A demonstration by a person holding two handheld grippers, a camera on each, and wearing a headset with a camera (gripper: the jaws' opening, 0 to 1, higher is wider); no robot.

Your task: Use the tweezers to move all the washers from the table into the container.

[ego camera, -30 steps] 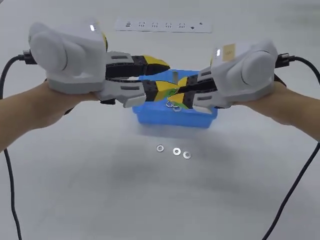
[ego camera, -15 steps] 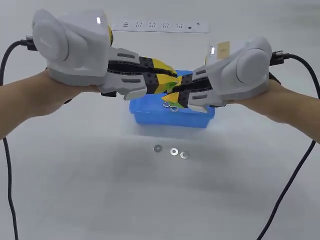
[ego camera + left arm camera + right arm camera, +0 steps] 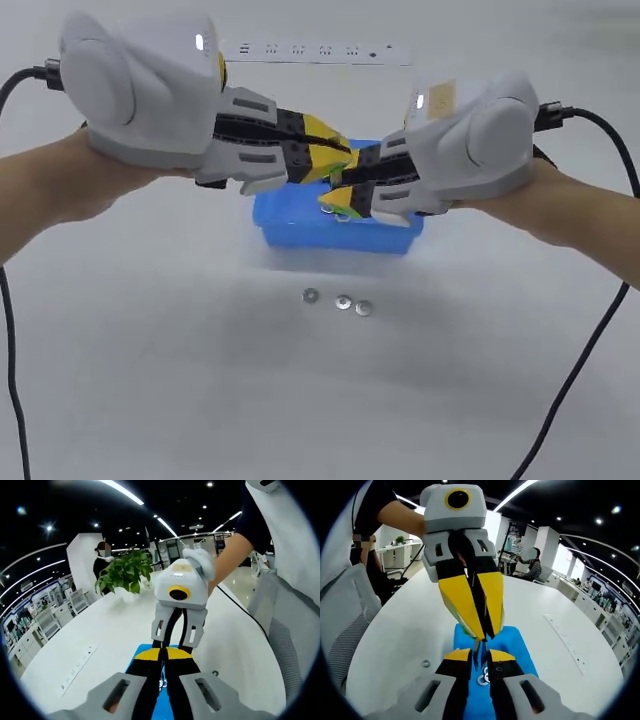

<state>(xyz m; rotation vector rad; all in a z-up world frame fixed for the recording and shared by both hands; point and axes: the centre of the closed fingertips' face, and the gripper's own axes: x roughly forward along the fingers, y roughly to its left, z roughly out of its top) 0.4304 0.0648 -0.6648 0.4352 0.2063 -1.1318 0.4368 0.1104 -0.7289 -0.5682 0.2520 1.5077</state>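
A person holds a two-jaw tool in each hand above a pale worktop (image 3: pixel 180 390). In the head view, the left tool (image 3: pixel 338 160) comes in from the left and the right tool (image 3: pixel 334 200) from the right. Their yellow-tipped jaws meet nose to nose just over a blue container (image 3: pixel 335 235).

In the right gripper view, the left tool (image 3: pixel 482 632) points down from the top. Its yellow jaws are pressed together at the tips around a thin dark strip, which looks like the tweezers (image 3: pixel 478 652). That strip runs down into the narrow gap between the right tool's (image 3: pixel 479 659) own jaws. Those jaws sit close together, but it cannot be told whether they are clamped on it.

In the left gripper view, the left tool's (image 3: pixel 164 657) jaws lie nearly together, facing the right tool (image 3: pixel 172 642).

Three washers (image 3: pixel 343 302) lie in a short row on the worktop just in front of the container, apart from both tools. A few more washers (image 3: pixel 483 679) rest inside the container. A white power strip (image 3: pixel 315 50) lies at the far side of the worktop, and a dark cable (image 3: pixel 590 330) trails from the right tool.
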